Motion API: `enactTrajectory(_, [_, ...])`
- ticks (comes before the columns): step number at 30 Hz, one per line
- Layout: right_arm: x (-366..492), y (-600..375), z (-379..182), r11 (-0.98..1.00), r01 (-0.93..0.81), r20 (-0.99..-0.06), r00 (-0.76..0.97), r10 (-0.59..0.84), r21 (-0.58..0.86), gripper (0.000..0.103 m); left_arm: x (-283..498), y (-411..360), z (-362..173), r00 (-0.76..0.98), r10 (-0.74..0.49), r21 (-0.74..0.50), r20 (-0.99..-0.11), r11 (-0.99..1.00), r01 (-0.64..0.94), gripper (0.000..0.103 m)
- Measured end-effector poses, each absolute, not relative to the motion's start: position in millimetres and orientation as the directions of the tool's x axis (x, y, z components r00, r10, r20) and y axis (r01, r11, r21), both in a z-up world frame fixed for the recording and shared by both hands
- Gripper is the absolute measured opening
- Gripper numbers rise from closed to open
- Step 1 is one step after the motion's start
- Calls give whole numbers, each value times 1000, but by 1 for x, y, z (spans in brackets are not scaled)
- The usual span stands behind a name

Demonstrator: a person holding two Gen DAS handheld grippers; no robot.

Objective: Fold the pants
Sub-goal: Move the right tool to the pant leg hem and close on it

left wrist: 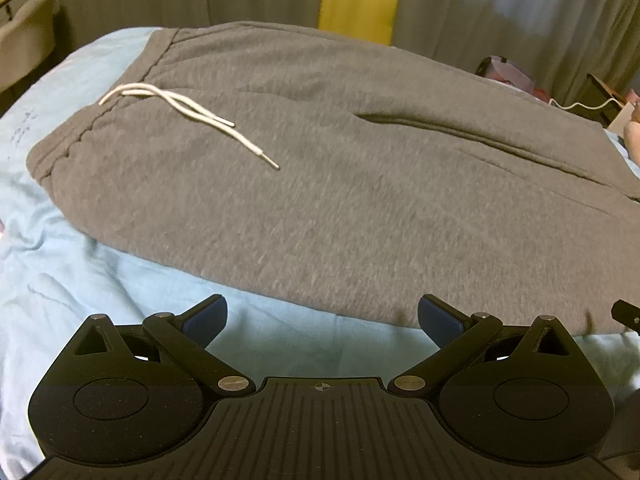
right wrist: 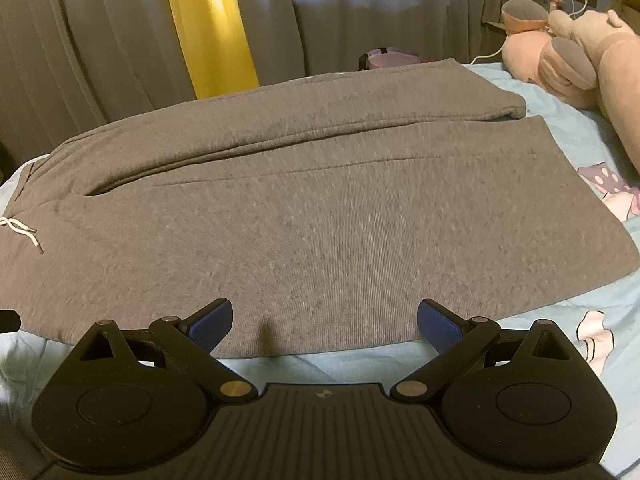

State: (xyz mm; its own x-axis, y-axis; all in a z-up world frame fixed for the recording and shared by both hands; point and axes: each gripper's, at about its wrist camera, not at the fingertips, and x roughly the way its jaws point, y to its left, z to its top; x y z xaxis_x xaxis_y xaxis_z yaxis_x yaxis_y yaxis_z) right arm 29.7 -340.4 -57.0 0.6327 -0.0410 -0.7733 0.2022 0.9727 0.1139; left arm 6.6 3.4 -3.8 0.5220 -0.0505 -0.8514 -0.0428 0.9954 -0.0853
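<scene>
Grey sweatpants (left wrist: 320, 184) lie spread flat on a light blue bed sheet (left wrist: 80, 264), waistband to the left with a white drawstring (left wrist: 192, 112) on top. In the right wrist view the pants (right wrist: 320, 216) show both legs side by side, running to the right, with the drawstring (right wrist: 20, 230) at the far left. My left gripper (left wrist: 322, 320) is open and empty just in front of the near edge by the waist end. My right gripper (right wrist: 325, 322) is open and empty, its blue pads (right wrist: 210, 322) over the near leg's edge.
Pink plush toys (right wrist: 576, 52) lie at the far right of the bed. Grey curtains (right wrist: 100, 40) with a yellow strip (right wrist: 212, 24) hang behind. A white cable (left wrist: 580, 105) and boxes sit beyond the bed's far right. The sheet (right wrist: 592, 328) has cartoon prints.
</scene>
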Motion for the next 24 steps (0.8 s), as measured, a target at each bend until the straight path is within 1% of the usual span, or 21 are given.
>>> enactTrajectory(17, [40, -349, -67, 965, 225, -795, 605, -30, 135, 99, 16, 4, -10, 482, -61, -96, -874, 994, -48, 103])
enactTrajectory(24, [51, -361, -72, 946, 245, -782, 623, 14, 212, 99, 24, 8, -12, 454, -76, -116, -888, 991, -61, 103])
